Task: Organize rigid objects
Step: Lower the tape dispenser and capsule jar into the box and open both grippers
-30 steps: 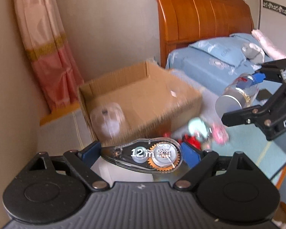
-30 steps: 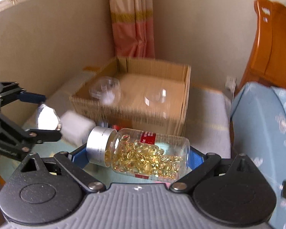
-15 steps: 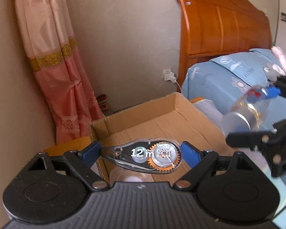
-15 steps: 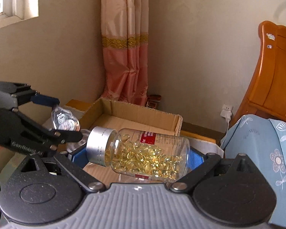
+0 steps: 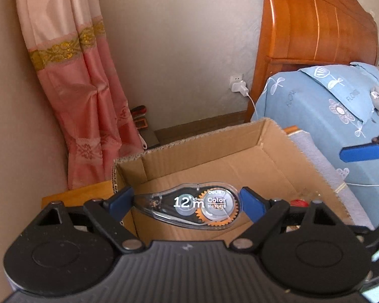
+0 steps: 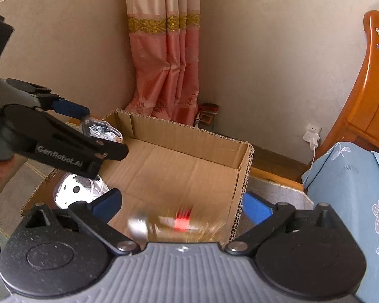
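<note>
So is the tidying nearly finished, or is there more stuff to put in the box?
Partly. A clear round container already lies in the cardboard box, and the capsule bottle is blurred below the open right gripper, apparently dropping in. The left gripper holds the correction tape above the box, not yet released.

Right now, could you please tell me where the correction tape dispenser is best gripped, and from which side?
Likely end to end, as the left gripper holds it: pads on the tapered nose and rounded tail of the correction tape dispenser, coming at its long edge; it spans them.
</note>
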Tool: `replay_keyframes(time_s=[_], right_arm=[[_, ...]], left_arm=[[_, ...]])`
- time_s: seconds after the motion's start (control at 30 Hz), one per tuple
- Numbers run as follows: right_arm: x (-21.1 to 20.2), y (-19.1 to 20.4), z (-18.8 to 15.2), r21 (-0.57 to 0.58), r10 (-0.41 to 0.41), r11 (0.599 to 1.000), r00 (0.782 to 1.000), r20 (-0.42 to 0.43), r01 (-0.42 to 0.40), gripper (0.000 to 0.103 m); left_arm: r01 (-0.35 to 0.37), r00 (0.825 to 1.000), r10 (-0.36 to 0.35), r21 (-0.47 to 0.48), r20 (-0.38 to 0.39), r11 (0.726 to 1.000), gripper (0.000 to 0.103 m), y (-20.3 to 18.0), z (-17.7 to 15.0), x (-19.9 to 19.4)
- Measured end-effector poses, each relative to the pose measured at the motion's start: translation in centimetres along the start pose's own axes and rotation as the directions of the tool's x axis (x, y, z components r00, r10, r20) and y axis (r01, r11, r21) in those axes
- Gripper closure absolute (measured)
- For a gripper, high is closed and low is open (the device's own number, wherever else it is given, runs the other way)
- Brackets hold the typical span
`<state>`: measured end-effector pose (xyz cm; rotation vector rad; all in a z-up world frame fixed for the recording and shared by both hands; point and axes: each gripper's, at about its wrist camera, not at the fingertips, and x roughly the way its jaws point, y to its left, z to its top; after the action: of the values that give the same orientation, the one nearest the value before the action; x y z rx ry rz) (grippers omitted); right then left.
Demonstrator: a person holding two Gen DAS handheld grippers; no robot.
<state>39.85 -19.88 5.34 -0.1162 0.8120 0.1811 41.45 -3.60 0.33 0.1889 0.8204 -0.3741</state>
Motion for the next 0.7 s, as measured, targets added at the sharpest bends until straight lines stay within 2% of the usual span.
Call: replay_keyframes(time_s=[0.1,0.2,0.3,0.7], right_arm=[[-0.1,-0.8,-0.4,0.028,0.020,0.999,1.000,0.001,-0.020,0.000],[-0.6,-1.2,-1.0,0.048,0.026,0.998,1.000,0.005,-0.027,0.000],[-1.3,-1.2,-1.4,0.055,0.031,0.998,0.999,0.013,-0.032,0.000],[-6.5,0.5,-2.7,0.028,0.061,0.998,0.995,0.080,-0.064,0.000]], left_arm=[[-0.001,1.000,0.001,-0.014,-0.006,1.000,0.013,0.1,-0.1,0.6],[0.000,1.000,0.000,-0.042,0.002,0.999,0.005,0.4,-0.2,0.9],[-0.018,1.000,0.019,-0.057,0.016,0.998,0.005,0.5,-0.2,0.5],[-0.029,0.997,0.032,-0.037,0.072,0.999,0.004,-0.5,-1.3,-4.7]])
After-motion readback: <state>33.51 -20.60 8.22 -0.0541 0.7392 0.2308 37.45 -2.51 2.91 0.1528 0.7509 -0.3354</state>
